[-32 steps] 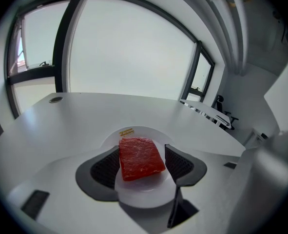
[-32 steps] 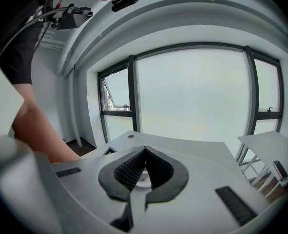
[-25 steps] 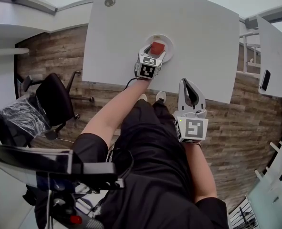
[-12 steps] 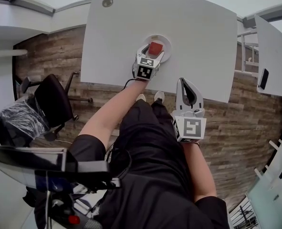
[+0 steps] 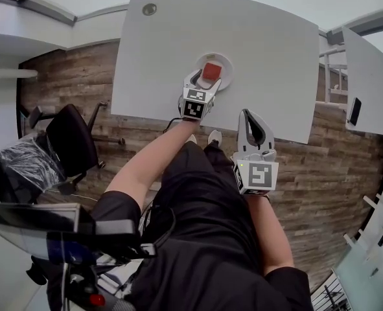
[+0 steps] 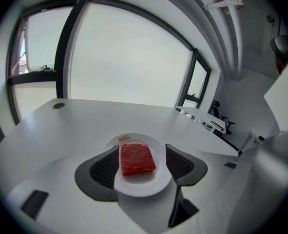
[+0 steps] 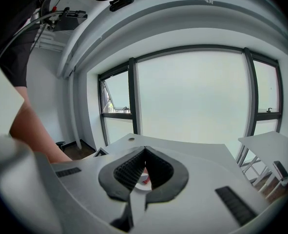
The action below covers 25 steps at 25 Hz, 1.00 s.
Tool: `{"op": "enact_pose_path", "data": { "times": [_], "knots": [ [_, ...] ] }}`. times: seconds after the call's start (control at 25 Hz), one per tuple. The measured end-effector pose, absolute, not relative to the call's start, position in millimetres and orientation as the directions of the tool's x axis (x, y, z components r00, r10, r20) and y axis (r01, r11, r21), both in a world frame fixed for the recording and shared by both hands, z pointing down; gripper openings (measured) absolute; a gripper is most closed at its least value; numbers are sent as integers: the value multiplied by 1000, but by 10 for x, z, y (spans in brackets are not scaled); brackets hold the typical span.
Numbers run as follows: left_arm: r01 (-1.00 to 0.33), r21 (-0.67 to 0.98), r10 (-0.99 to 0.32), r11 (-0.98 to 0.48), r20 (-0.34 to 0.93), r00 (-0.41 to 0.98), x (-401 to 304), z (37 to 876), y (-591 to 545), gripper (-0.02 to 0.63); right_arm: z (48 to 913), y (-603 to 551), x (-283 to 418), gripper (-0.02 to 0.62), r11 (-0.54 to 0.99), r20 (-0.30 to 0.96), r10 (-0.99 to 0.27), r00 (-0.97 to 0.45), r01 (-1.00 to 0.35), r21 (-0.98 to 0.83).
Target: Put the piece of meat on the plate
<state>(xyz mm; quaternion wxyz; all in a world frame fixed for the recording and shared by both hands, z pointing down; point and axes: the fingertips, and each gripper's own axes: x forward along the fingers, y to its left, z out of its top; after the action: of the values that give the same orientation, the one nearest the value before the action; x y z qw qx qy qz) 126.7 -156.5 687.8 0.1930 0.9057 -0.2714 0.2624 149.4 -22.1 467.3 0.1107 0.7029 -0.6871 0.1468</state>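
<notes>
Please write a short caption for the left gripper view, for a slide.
Left gripper, jaws open, frames the white plate with the piece of meat lying flat on it.

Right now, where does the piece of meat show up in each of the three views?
Head view: the piece of meat is above centre, lying on the white plate.
Left gripper view: low centre, flat on the plate, with the jaws apart on either side.
Right gripper view: only a red sliver, low centre, seen through the gap below the closed jaw tips.
Shared landmark: the round cable port in the tabletop.
</notes>
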Motion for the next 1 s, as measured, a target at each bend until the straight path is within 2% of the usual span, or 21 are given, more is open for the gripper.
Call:
{"op": "enact_pose_path", "data": {
  "times": [0.68, 0.8, 1.0],
  "knots": [
    [-549, 178, -390, -817, 530, 753, 947, 6318, -1286, 284, 4366, -206, 1281, 6, -51, 304, -952, 32, -997, -55],
    [-561, 176, -408, -809, 518, 752, 829, 6213, -1257, 253, 4304, -243, 1219, 6, -45, 292, -956, 26, -997, -59],
    [-585, 179, -454, -791, 469, 757, 684, 5937, -1281, 253, 4151, -349, 1157, 6, -27, 250, -968, 14, -998, -48]
  ]
}}
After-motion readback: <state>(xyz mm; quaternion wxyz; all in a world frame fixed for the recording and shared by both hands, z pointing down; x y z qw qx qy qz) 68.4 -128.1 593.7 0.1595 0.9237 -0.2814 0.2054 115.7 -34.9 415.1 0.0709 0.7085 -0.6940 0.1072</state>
